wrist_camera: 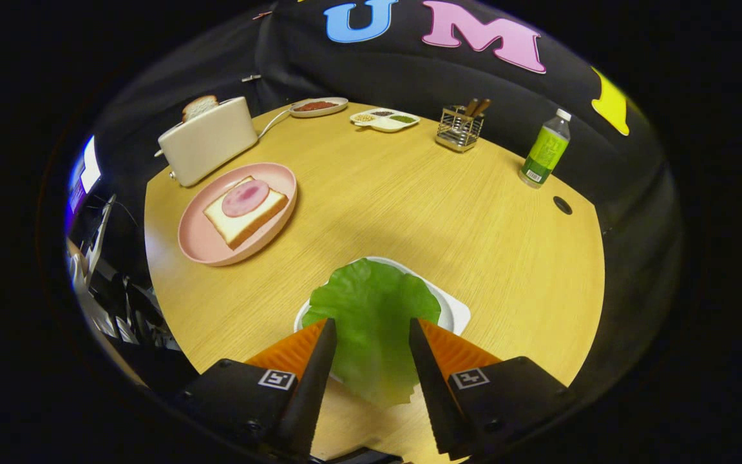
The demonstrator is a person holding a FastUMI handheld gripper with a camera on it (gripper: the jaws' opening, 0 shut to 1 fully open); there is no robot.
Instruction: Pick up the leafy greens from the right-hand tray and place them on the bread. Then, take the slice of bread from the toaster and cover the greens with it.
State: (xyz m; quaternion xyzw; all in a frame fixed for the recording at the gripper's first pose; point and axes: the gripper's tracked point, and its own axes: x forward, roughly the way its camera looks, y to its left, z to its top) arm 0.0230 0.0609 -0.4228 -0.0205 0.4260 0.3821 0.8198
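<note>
A green lettuce leaf (371, 303) lies on a white tray (458, 314) at the near edge of the wooden table. My gripper (372, 322) is open, with its two fingers standing on either side of the leaf's near half; I see no pinch on the leaf. Beyond the fingers to the left, a pink plate (198, 243) holds a slice of bread (263, 216) topped with a round pink slice of ham (245, 197). Behind the plate stands a cream toaster (207, 140) with a slice of bread (199, 106) sticking up out of its slot.
At the far side of the table are a dish of red sauce (318, 106), a divided dish of toppings (385, 119), a wire holder with utensils (460, 129) and a green bottle (545, 154). A cable hole (562, 205) sits near the right edge.
</note>
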